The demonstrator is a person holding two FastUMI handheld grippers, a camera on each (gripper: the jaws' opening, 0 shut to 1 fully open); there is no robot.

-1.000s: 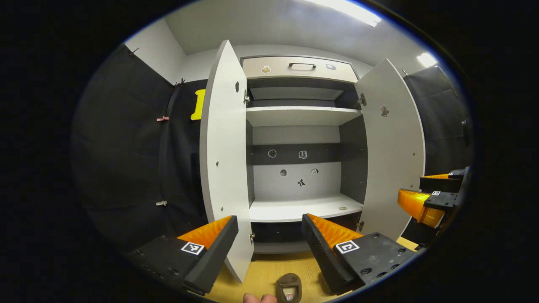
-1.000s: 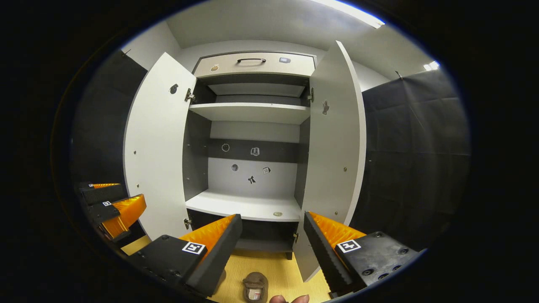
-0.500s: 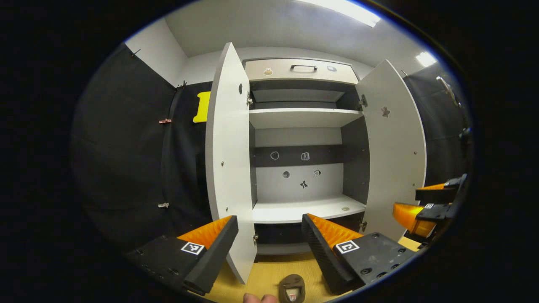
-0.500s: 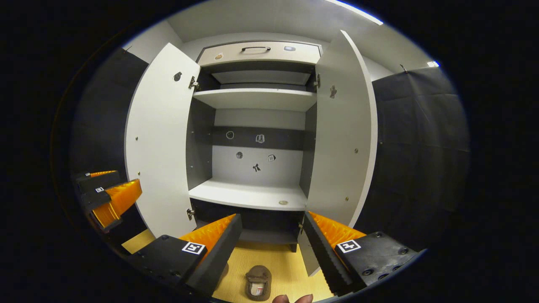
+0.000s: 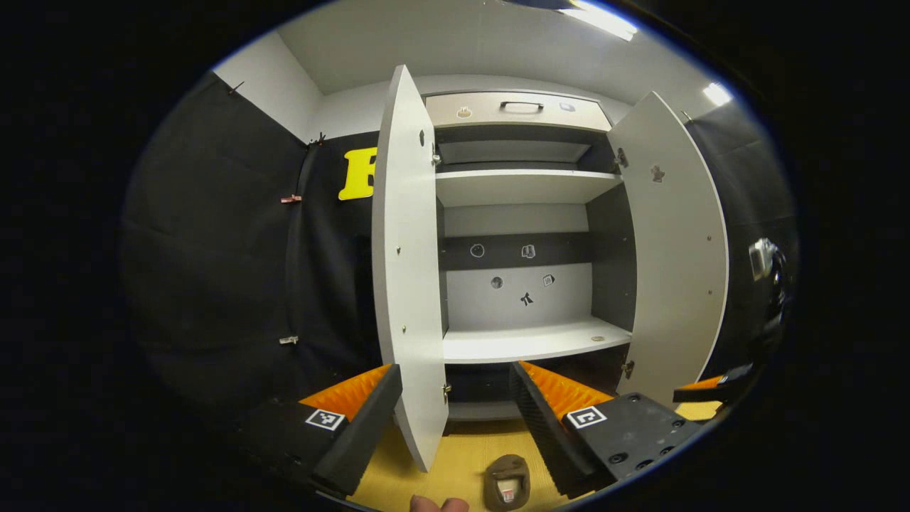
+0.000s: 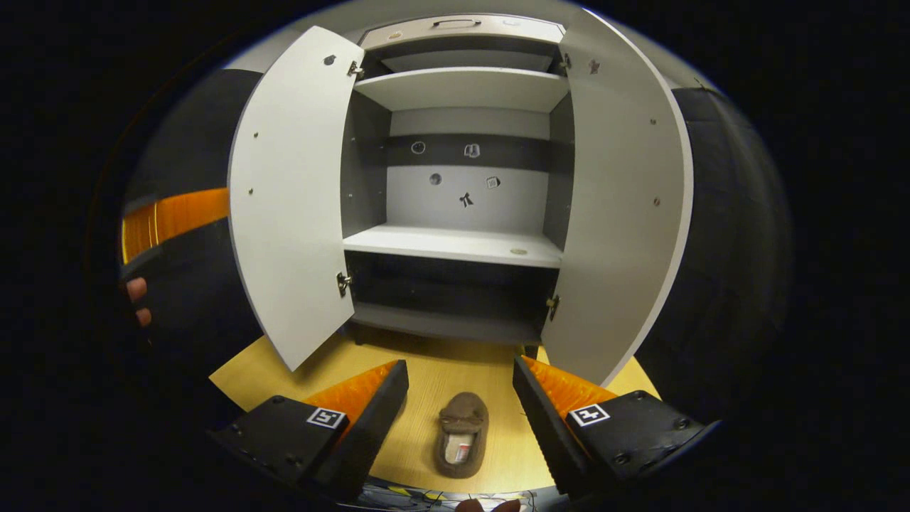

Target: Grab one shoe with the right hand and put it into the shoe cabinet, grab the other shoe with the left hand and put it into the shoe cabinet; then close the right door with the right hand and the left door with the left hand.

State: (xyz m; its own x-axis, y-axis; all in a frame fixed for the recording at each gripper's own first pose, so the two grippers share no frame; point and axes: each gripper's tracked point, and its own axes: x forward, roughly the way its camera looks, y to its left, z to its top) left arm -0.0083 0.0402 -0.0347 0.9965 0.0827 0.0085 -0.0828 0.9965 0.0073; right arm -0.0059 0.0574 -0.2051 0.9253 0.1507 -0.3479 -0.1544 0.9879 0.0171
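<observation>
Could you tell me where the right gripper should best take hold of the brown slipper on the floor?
Probably across the sides of the brown slipper, from above: it lies sole down, lengthwise between the open right gripper fingers.

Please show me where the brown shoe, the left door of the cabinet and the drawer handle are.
brown shoe (image 6: 462, 434): right gripper view, its upper.
left door (image 6: 291, 199): right gripper view, middle of its inner face.
drawer handle (image 5: 521, 106): left gripper view, middle of its bar.
</observation>
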